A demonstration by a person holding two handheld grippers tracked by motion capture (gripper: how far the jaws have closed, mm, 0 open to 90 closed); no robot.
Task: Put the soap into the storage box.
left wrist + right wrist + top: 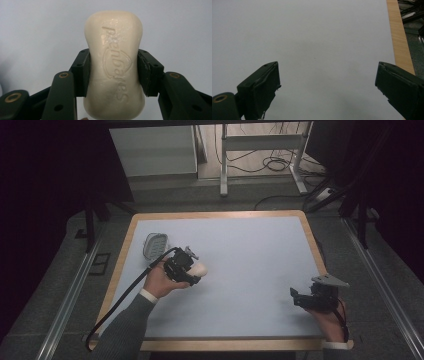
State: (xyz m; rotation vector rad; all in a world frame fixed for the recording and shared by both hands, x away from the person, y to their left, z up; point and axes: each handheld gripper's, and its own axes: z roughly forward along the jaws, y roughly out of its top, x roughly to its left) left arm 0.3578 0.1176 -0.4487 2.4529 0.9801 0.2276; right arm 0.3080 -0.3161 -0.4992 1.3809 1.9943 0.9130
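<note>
A rectangular table with a pale blue top (250,270) and light wooden rim is carrying one thing directly: a small oval grey ribbed soap dish (154,244), lying near its far left corner.

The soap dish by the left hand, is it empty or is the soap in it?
Empty: the soap dish lies bare on the table, while the left gripper clamps the soap bar beside it.

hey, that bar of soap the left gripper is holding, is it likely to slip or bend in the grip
The soap bar looks solid, so it probably won't bend. The left gripper clamps its narrowed waist, which should help hold it. Its smooth, slightly glossy, rounded surface could still slide under a jolt.
</note>
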